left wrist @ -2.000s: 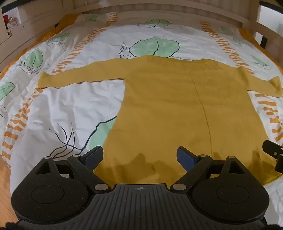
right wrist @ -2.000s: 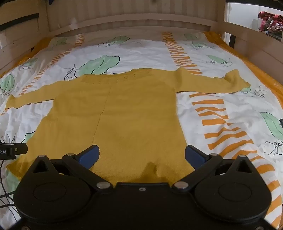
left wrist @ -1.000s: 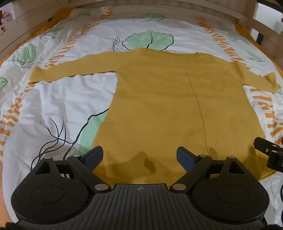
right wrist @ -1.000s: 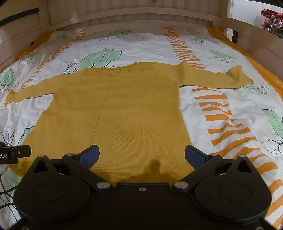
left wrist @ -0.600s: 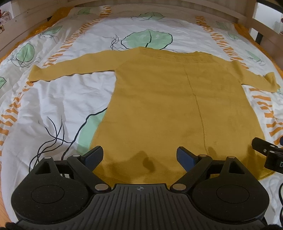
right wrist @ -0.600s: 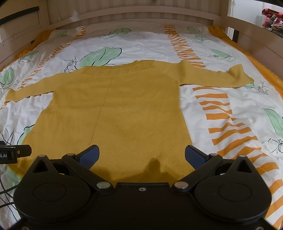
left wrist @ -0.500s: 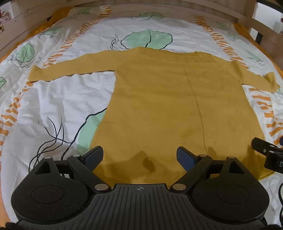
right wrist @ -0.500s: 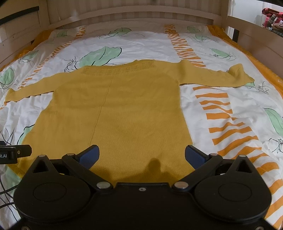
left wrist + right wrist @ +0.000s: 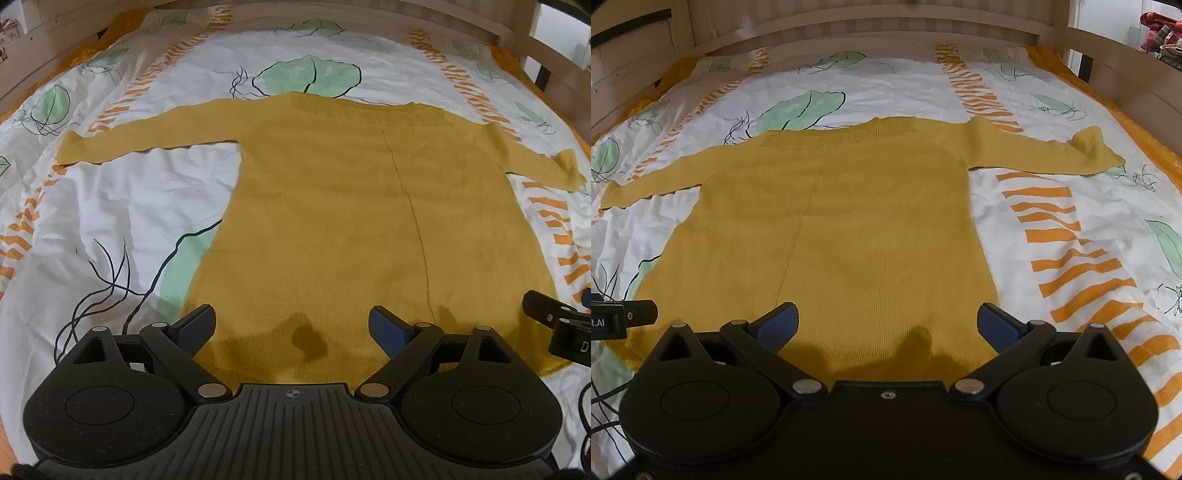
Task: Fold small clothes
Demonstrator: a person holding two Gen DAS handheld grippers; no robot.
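The yellow sweater (image 9: 354,229) lies spread flat on the bed, on top of the white bedspread (image 9: 122,206) with its green leaves and orange stripes, hem toward the two tongs and neckline toward the wooden headboard (image 9: 871,26). Both sleeves are stretched straight out to the sides: the left sleeve (image 9: 147,136) runs smooth to its cuff, while the right sleeve (image 9: 1041,155) ends in a cuff that is bunched and turned up a little. A thin crease runs down the body from the neck toward the hem. No fold has been made yet, as far as I can see; the garment is only laid out and smoothed, so all of the folding itself is left to do: sleeves in, sides over, then the body doubled up. The left gripper (image 9: 291,326) hangs over the hem near the sweater's left lower corner, its blue-tipped fingers spread wide with nothing between them, and the cloth below looks untouched by them. The right gripper (image 9: 886,325) hangs over the hem toward the right lower corner, likewise spread wide and holding nothing. Each tong shows at the edge of the other's view, so they sit side by side along the bottom edge. I would judge this as the very start, with both tongs poised to take the hem or reach for the sleeves.
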